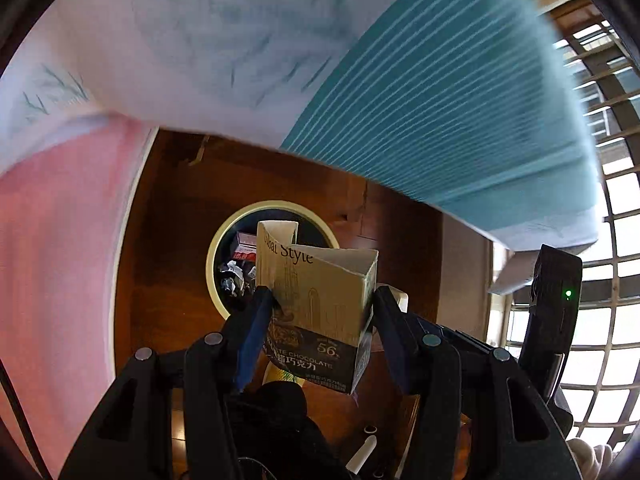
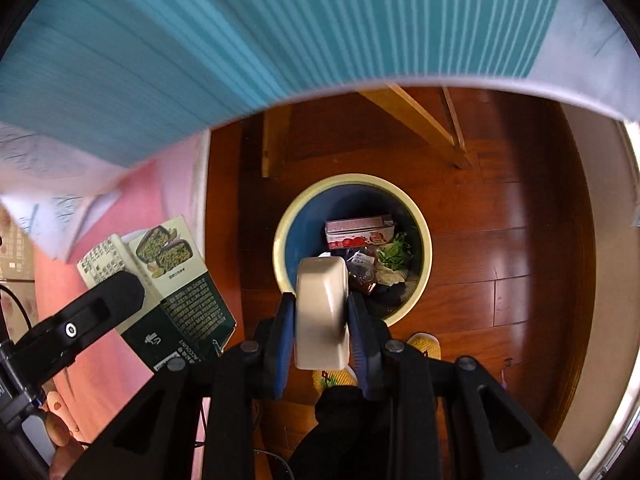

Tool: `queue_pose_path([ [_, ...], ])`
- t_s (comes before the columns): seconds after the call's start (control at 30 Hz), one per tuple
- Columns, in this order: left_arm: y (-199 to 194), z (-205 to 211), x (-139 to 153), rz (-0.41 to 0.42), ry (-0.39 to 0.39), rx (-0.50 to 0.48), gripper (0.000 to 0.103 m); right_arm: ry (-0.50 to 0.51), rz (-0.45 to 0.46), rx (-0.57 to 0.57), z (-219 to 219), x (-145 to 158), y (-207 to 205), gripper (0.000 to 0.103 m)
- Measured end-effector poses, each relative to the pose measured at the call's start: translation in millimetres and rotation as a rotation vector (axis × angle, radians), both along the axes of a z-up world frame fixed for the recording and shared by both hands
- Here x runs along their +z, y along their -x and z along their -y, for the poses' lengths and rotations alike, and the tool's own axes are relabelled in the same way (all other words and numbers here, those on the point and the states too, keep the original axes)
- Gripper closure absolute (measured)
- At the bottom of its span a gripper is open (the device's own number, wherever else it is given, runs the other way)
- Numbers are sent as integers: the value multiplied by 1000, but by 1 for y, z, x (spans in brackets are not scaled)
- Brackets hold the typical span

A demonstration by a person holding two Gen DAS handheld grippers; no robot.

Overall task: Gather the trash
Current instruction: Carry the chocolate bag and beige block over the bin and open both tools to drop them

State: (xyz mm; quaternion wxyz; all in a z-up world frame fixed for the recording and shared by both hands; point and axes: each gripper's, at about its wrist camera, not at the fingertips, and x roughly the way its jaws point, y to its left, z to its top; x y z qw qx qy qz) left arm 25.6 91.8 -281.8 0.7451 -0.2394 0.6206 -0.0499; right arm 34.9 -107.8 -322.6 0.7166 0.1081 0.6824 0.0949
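Now both hands are carrying trash toward the bin (image 2: 424,224), which is standing on the wooden floor (image 2: 500,248) with packaging already lying inside. The left gripper (image 1: 322,304) is pinching a chocolate carton (image 1: 320,304) between its fingers, just above the near side of the bin's rim. The right gripper (image 2: 320,312) is squeezing a beige container (image 2: 320,312) over the near rim. I judge the dropping step is in hand; next, each piece needs moving over the opening before the fingers are spreading.

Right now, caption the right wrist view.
Right tongs hold a beige container above the trash bin.
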Motion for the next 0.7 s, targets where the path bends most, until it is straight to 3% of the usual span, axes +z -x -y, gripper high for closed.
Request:
queue_pose_path([
  [0.17, -8, 4, -50, -18, -27, 20, 48, -8, -48, -48, 9, -54, -11, 76],
  [0.23, -11, 6, -67, -45, -59, 14, 28, -4, -57, -63, 13, -67, -13, 70],
  [0.3, -13, 8, -78, -51, -94, 22, 18, -1, -57, -66, 14, -74, -12, 68],
  [0.5, -12, 4, -87, -72, -166, 28, 17, 7, -48, -63, 18, -72, -8, 67],
  [0.7, -9, 0, -74, -71, -212, 38, 17, 3, -30, -65, 19, -50, -6, 67],
])
